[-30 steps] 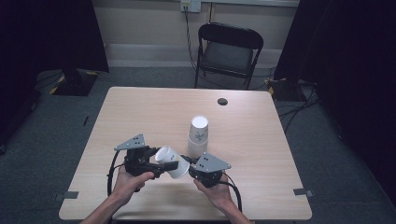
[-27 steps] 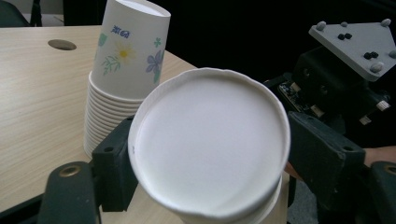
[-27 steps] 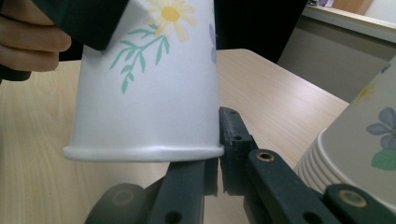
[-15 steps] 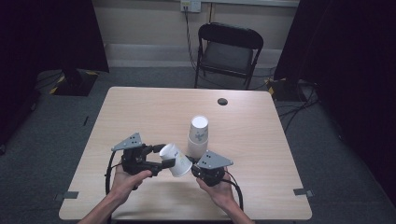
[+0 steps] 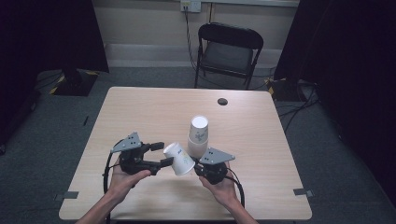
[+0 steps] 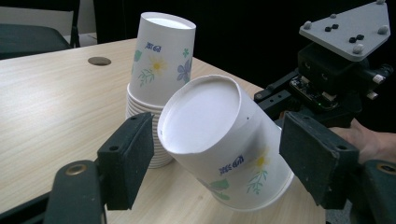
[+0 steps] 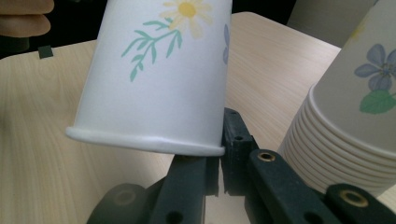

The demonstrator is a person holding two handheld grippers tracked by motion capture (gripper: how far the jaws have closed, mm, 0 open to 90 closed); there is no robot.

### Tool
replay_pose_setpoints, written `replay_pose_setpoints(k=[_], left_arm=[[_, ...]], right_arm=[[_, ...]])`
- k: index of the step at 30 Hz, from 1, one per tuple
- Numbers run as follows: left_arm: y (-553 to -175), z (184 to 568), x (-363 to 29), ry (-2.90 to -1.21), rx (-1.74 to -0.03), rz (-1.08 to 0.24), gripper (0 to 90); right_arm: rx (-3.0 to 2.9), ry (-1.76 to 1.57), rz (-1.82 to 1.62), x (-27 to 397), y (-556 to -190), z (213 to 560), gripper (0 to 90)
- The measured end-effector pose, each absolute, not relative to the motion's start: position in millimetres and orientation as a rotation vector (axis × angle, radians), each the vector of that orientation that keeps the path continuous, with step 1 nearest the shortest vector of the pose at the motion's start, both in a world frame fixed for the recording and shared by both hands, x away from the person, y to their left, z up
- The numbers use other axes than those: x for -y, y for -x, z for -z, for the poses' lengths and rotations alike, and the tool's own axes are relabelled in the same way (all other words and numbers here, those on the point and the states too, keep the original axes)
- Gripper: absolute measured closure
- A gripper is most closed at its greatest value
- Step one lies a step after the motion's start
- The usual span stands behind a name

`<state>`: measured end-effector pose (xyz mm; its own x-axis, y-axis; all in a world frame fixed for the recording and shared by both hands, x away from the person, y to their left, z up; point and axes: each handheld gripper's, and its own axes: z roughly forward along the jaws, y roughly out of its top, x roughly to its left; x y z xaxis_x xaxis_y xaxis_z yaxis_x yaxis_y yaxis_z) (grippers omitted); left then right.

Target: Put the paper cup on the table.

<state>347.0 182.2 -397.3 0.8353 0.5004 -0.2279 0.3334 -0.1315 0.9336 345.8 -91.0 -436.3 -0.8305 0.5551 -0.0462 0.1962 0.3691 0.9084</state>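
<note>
A flowered paper cup (image 5: 179, 158) hangs tilted above the table (image 5: 140, 107), its closed bottom toward my left hand. My right gripper (image 5: 195, 164) is shut on the cup's rim; its jaws (image 7: 219, 163) pinch the rim of the cup (image 7: 159, 74) from below. My left gripper (image 5: 163, 154) straddles the bottom end of the cup (image 6: 219, 140). Its jaws have just been closing, with the cup between them and a thin gap still at one pad (image 6: 128, 158). A stack of upturned cups (image 5: 198, 135) (image 6: 161, 65) (image 7: 355, 126) stands just behind.
A dark round hole (image 5: 222, 101) sits near the table's far edge. A black folding chair (image 5: 229, 51) stands beyond the table. Cables trail from both grippers toward the near edge. Bare wood lies to the left and right of the hands.
The left jaws have narrowed around the cup's bottom end. The cup has shifted slightly toward the stack. Both hands have stayed almost in place.
</note>
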Motion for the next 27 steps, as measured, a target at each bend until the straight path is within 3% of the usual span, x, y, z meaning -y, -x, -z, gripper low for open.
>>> replay_pose_setpoints(k=[18,27], left_arm=[[-342,387,-175,-1.791,-0.578,-0.254,38.7],[-340,390,-167,-1.840,-0.509,-0.260,36.8]], right_arm=[[-2.450,-0.726,-1.344,90,-354,440,87.5],[-2.503,-0.720,-1.320,85,-355,439,87.6]])
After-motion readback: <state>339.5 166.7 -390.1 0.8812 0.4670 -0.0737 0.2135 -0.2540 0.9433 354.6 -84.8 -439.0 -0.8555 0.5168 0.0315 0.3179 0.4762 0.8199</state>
